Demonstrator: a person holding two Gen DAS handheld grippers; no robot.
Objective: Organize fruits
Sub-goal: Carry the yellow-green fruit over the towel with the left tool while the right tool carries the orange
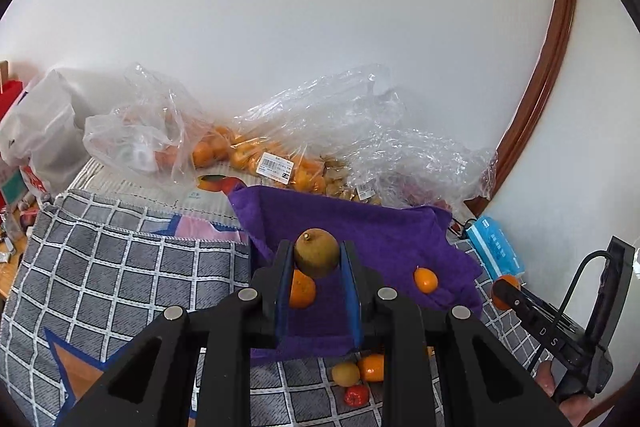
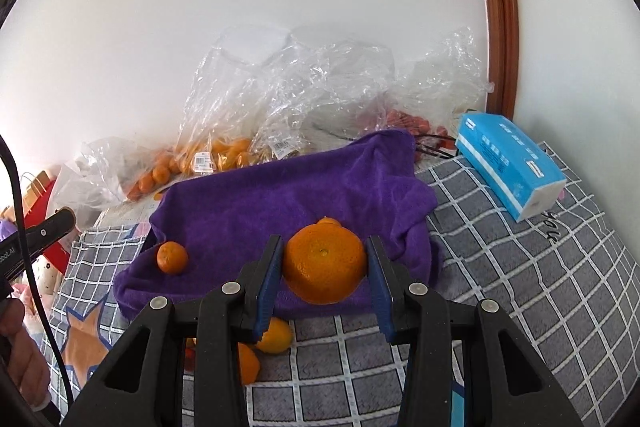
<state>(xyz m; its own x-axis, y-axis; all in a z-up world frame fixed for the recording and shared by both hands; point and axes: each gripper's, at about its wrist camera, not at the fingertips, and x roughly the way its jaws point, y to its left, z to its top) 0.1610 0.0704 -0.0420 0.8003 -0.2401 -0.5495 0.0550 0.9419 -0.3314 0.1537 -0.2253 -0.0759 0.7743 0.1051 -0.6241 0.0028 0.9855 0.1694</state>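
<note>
My left gripper (image 1: 316,255) is shut on a brown-green round fruit (image 1: 317,251) and holds it above the purple towel (image 1: 384,235). On the towel lie a mandarin (image 1: 301,289) and a small orange fruit (image 1: 425,279). My right gripper (image 2: 324,259) is shut on a large orange (image 2: 323,263) over the purple towel (image 2: 280,199); a small mandarin (image 2: 172,257) lies on the towel to its left. The right gripper also shows at the right edge of the left wrist view (image 1: 508,297) with its orange.
Loose fruits lie on the grey checked cloth in front of the towel: a yellow one (image 1: 346,373), an orange one (image 1: 372,367), a red one (image 1: 356,395). Clear plastic bags of mandarins (image 1: 248,155) stand by the wall. A blue tissue pack (image 2: 510,167) lies at the right.
</note>
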